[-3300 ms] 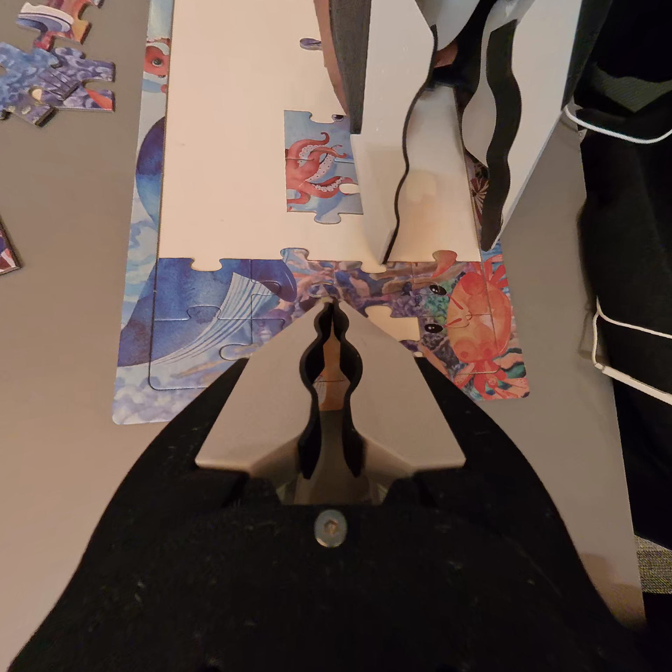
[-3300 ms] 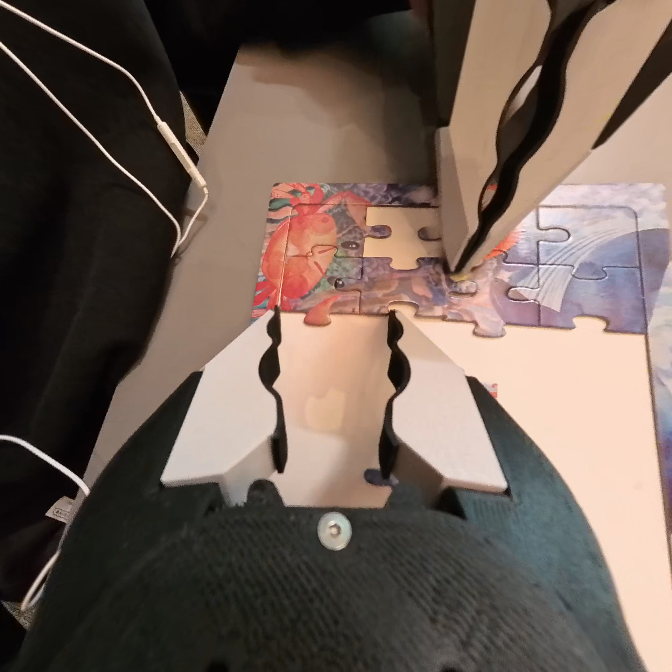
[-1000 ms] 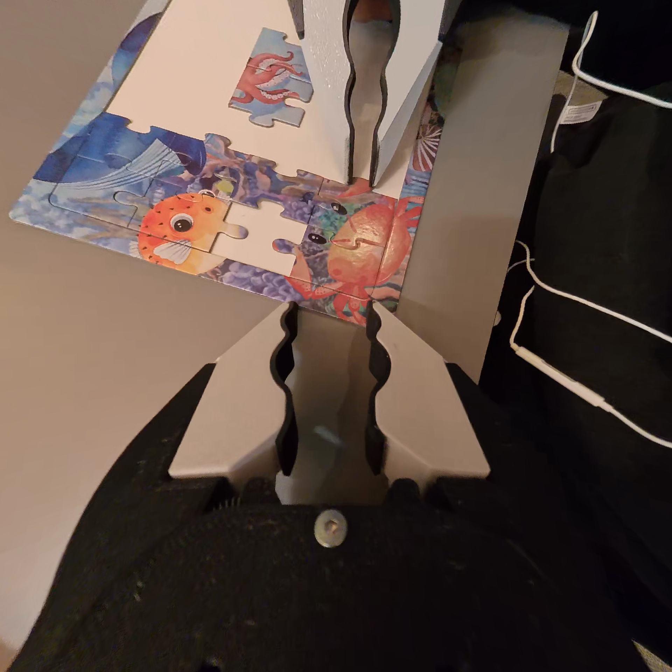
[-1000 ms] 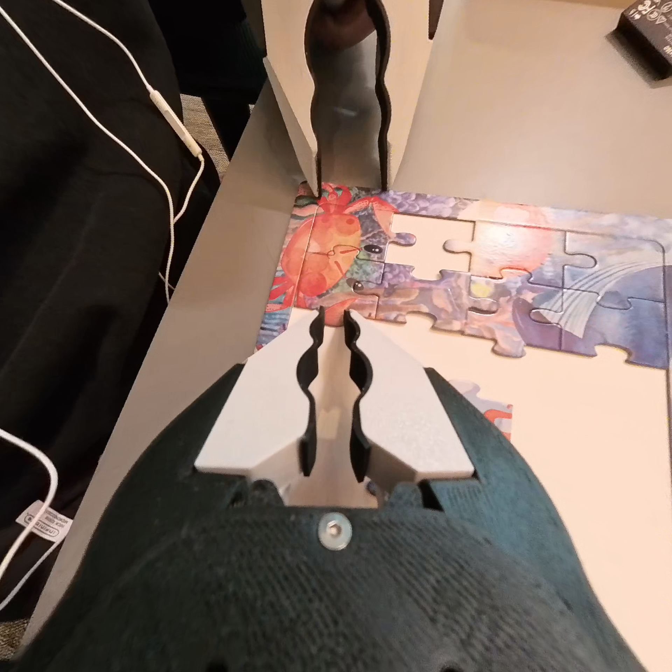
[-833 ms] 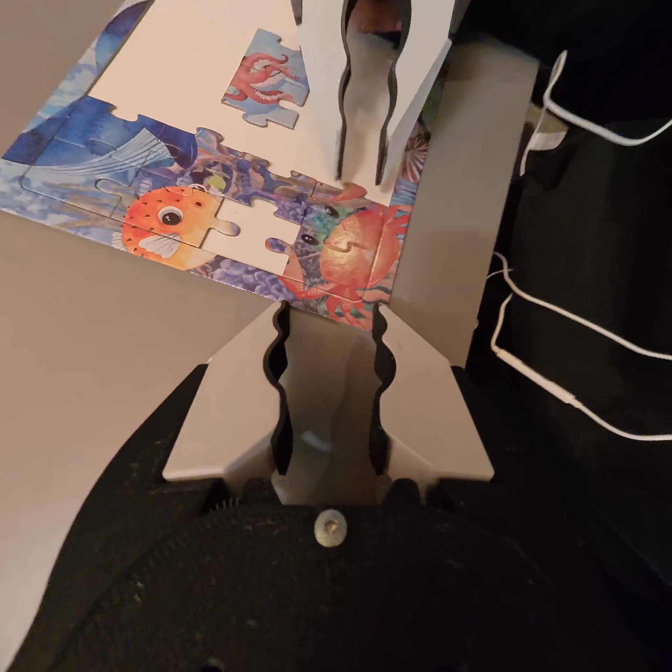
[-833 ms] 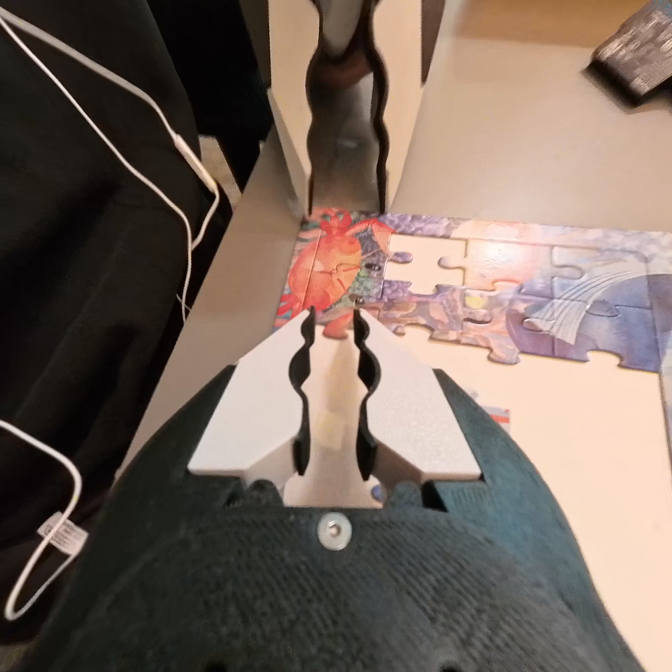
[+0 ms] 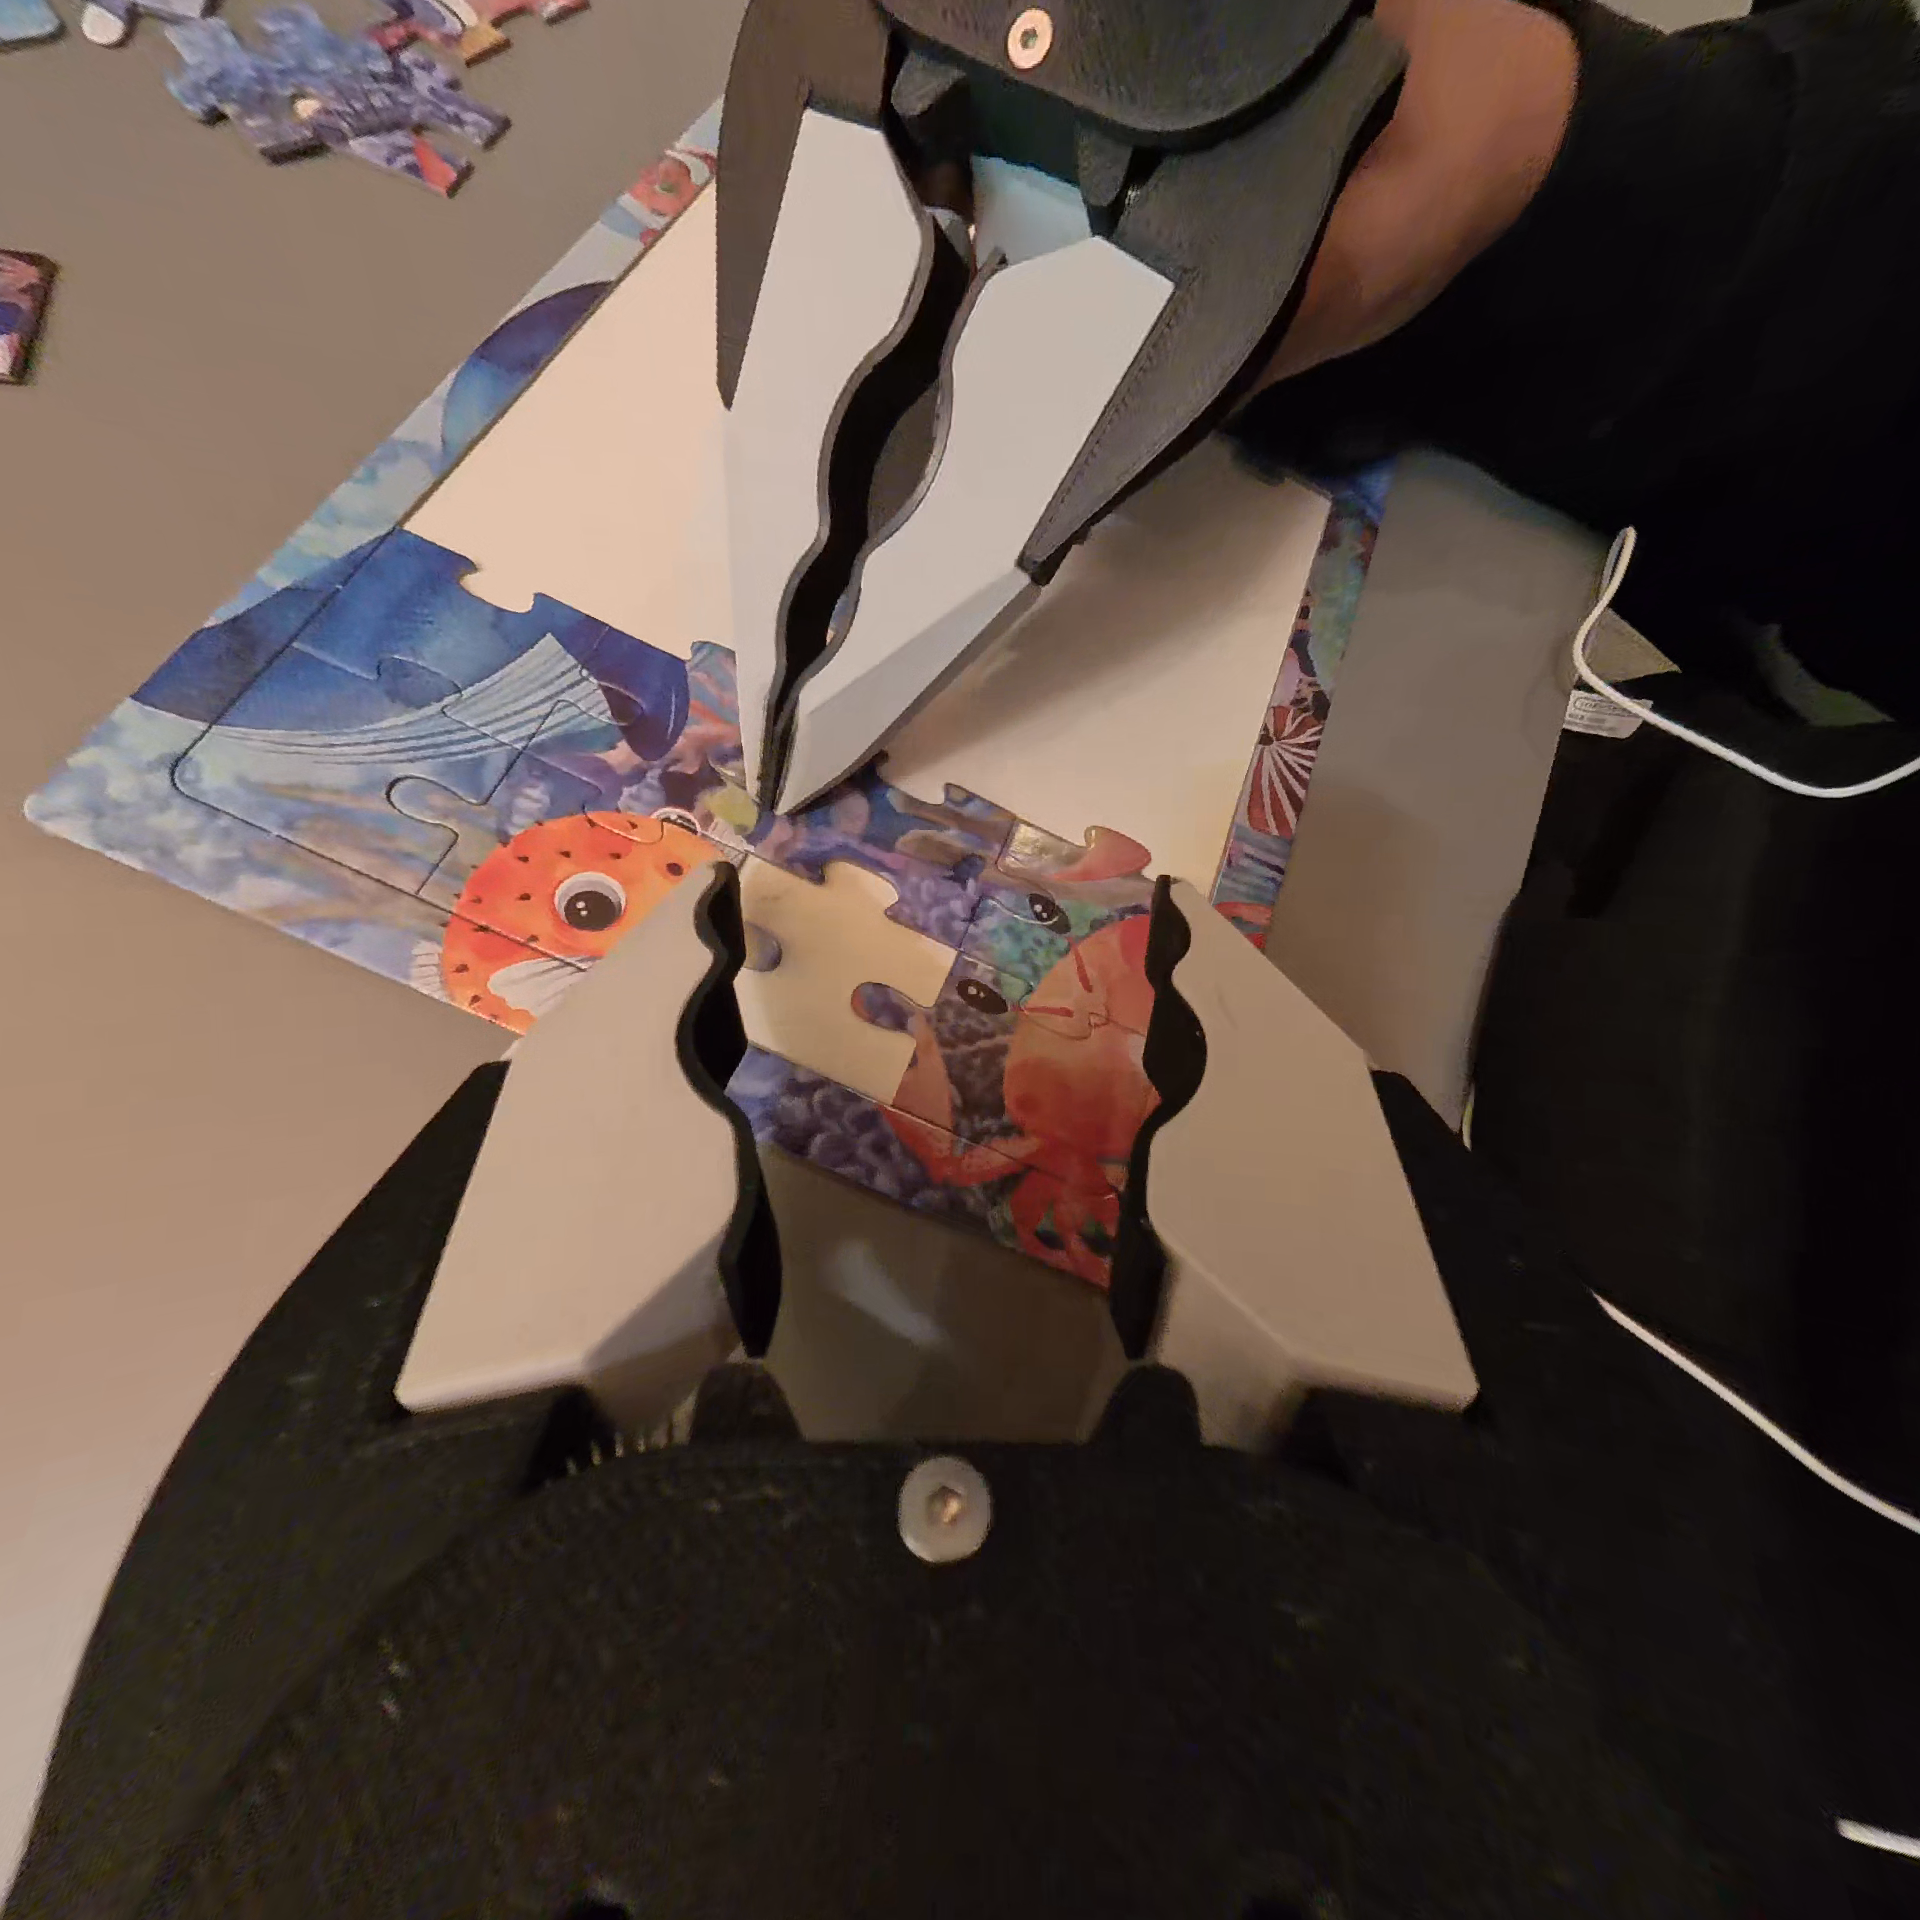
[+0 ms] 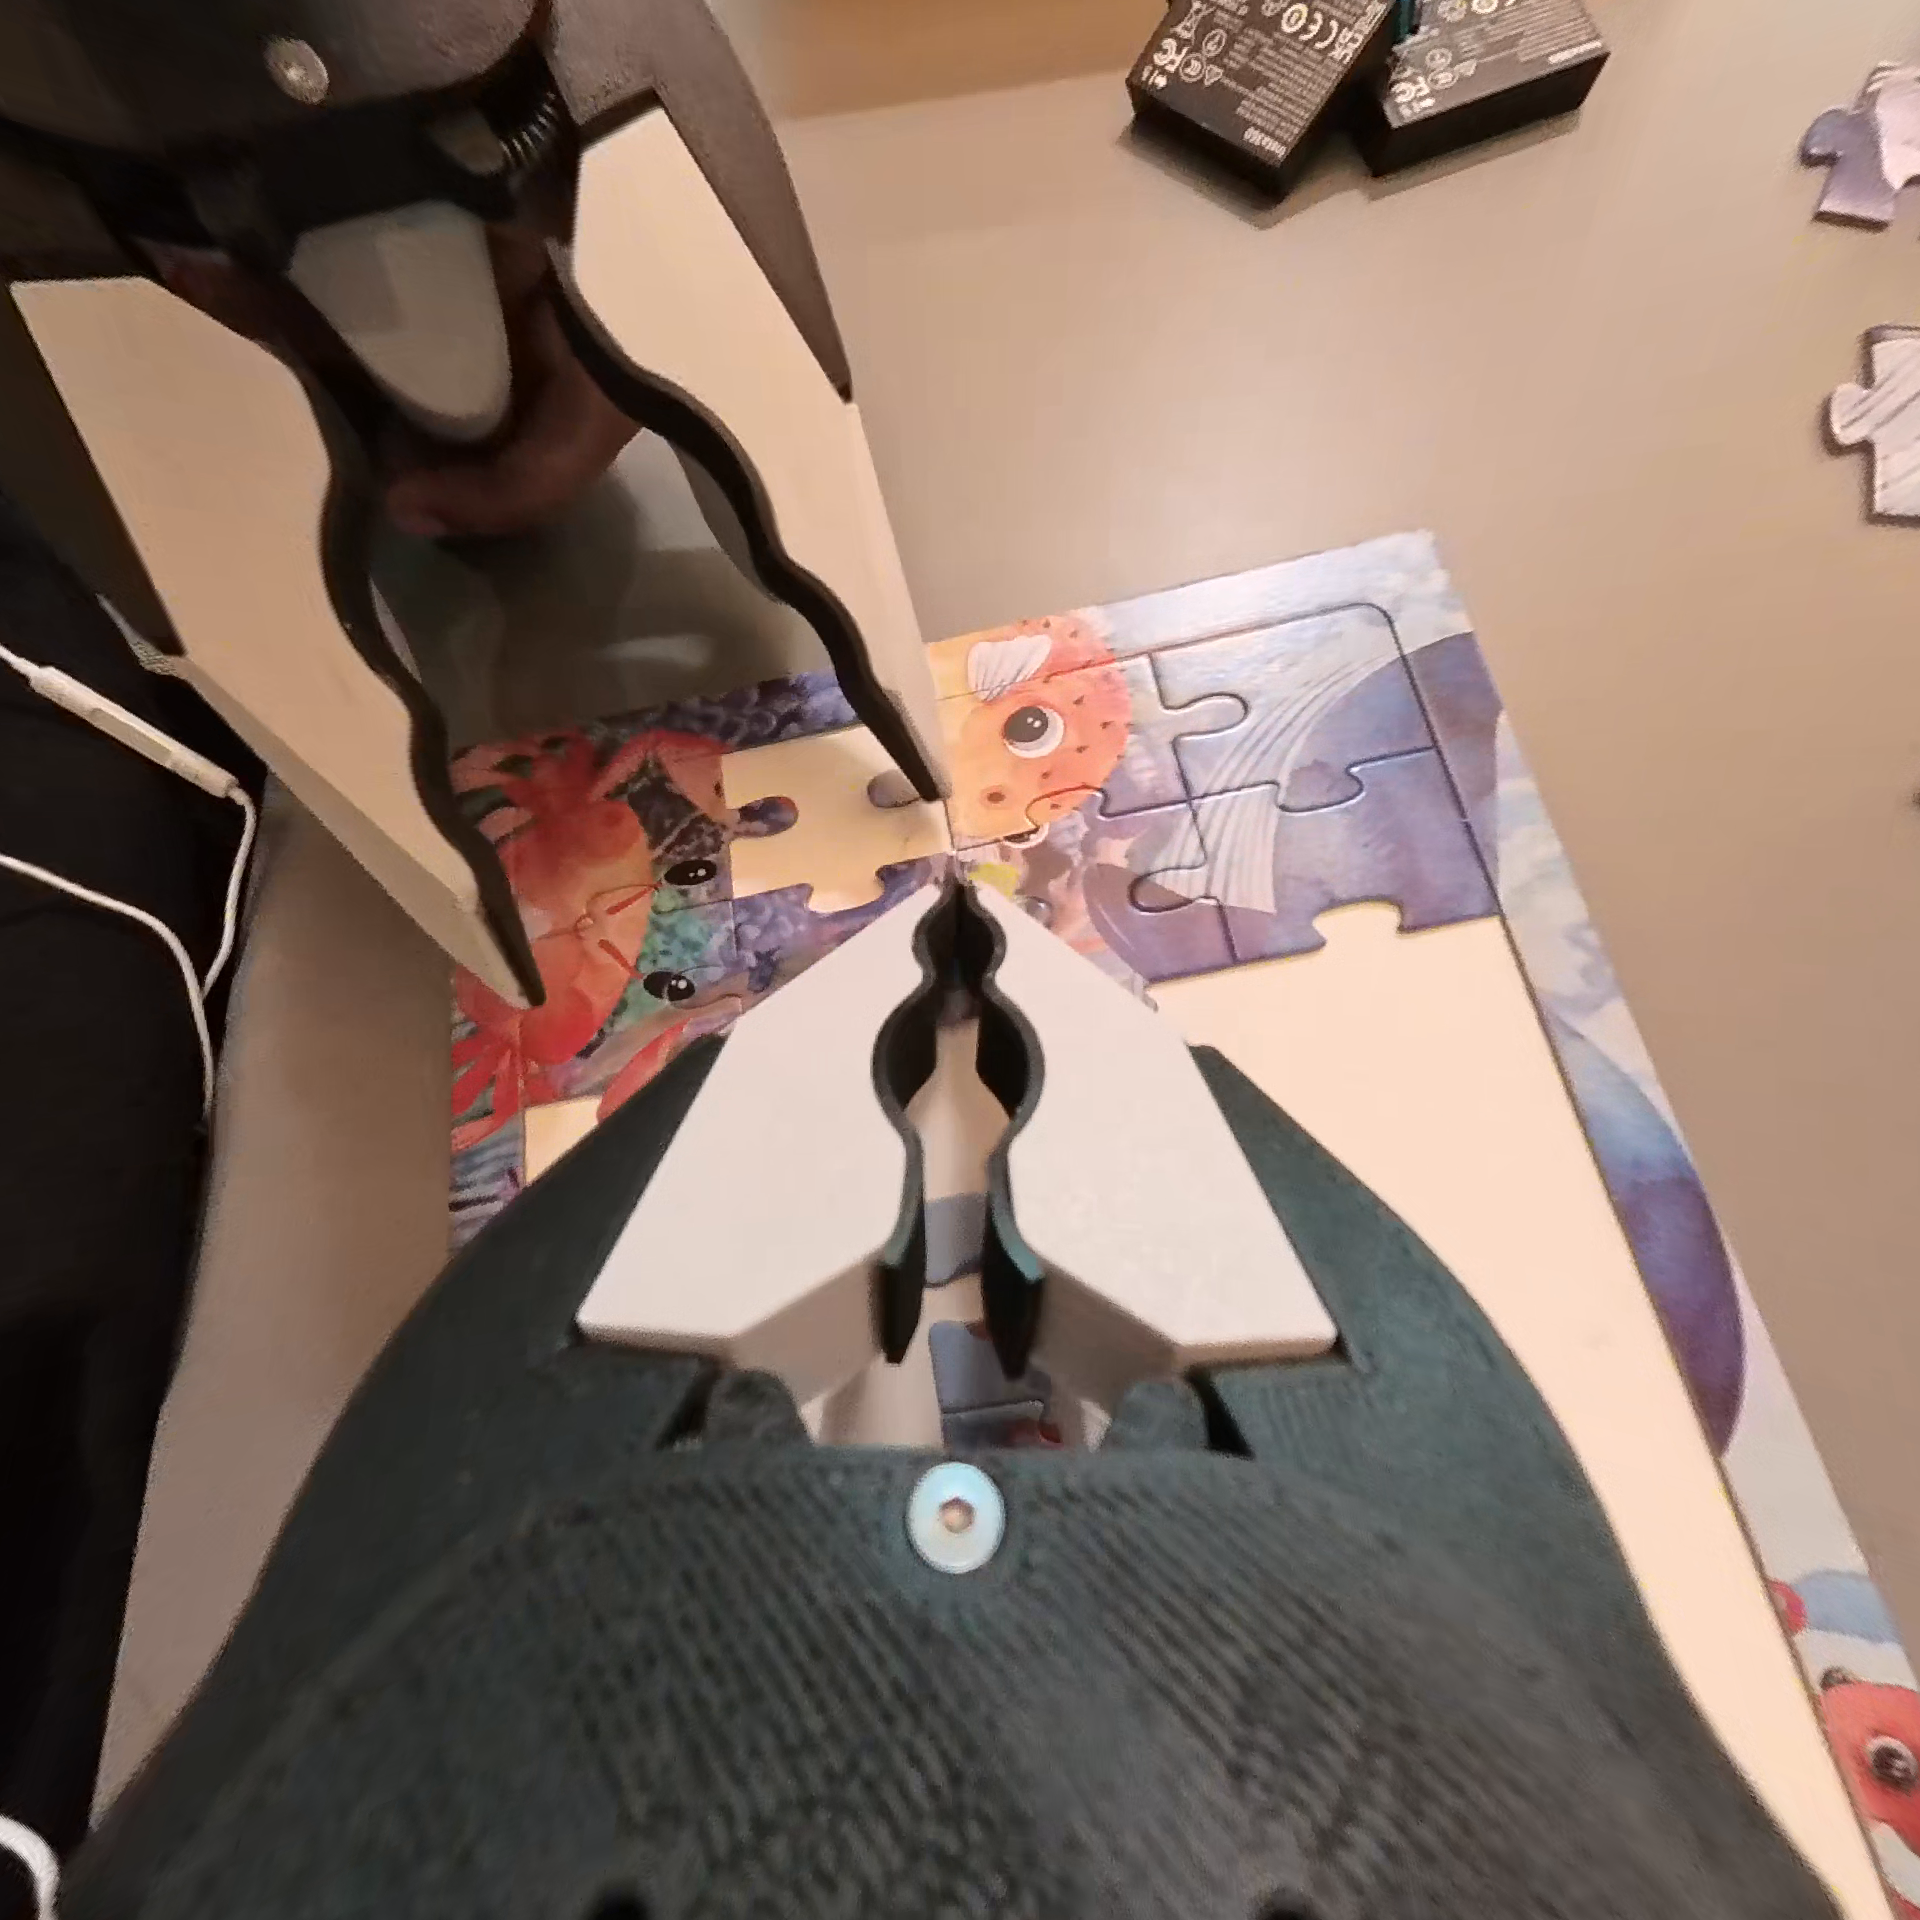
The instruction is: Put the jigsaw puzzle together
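The puzzle tray [image 7: 623, 468] lies on the grey table with its near row partly filled: whale pieces [image 7: 416, 707], an orange pufferfish piece [image 7: 561, 904] and a red crab [image 7: 1070, 1101]. One empty slot [image 7: 831, 977] sits between pufferfish and crab. My left gripper [image 7: 940, 894] is open wide and empty, straddling that slot. My right gripper [image 8: 956, 904] is shut, its tips pressed on the joined pieces beside the pufferfish [image 8: 1039, 717]. It also shows in the left wrist view [image 7: 779, 800]. The left gripper [image 8: 722, 888] shows open in the right wrist view, over the slot [image 8: 821, 821].
Loose pieces lie on the table beyond the tray [image 7: 332, 104] [image 8: 1881, 416]. A loose piece [image 8: 971, 1371] shows partly under my right gripper. Two black boxes [image 8: 1247, 94] stand at the far edge. A person in black with a white cable [image 7: 1714, 935] is at the table's edge. It is some 4 cm from my left tips to the red crab [image 7: 1070, 1101].
My left gripper has opened wider and moved forward over the empty slot. My right gripper has shut and moved from the crab corner to the pieces beside the pufferfish.
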Motion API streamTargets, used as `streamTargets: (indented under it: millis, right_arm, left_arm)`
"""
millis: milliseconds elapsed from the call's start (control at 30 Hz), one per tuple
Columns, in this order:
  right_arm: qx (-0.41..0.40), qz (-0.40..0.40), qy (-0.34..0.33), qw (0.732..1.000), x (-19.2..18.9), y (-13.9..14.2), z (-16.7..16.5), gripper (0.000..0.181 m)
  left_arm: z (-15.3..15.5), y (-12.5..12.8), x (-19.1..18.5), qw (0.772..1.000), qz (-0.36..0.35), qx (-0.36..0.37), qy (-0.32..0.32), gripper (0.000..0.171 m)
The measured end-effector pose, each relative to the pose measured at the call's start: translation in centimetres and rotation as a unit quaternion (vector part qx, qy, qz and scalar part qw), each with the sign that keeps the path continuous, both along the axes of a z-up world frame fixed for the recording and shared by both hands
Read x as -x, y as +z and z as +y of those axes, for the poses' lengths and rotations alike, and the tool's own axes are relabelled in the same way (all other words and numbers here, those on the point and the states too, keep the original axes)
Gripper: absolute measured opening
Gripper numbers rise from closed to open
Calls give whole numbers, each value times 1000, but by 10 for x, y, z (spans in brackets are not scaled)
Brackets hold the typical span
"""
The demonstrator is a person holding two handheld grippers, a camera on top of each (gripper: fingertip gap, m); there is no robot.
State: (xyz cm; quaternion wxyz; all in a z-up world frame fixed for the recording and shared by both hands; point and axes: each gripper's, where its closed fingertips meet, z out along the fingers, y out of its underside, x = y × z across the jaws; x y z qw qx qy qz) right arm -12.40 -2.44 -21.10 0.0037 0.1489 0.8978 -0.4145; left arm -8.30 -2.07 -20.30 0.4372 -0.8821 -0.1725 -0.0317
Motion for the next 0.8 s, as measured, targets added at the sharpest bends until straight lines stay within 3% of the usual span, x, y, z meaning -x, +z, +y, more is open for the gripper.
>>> streamTargets:
  millis: [433,533,733,800]
  right_arm:
    - [4,-44,-22,999,0,-1,0,0]
    - [6,-39,-22,999,0,-1,0,0]
    - [12,-22,-10,1000,1,1,2,0]
    - [21,-16,-25,999,8,6,6,0]
  left_arm:
    - [6,5,-2,1000,-6,-21,-13,76]
    - [7,-2,-6,1000,-13,4,-27,75]
    - [7,-6,0,1000,-7,17,-7,52]
    - [7,-6,-4,1000,-2,20,-16,52]
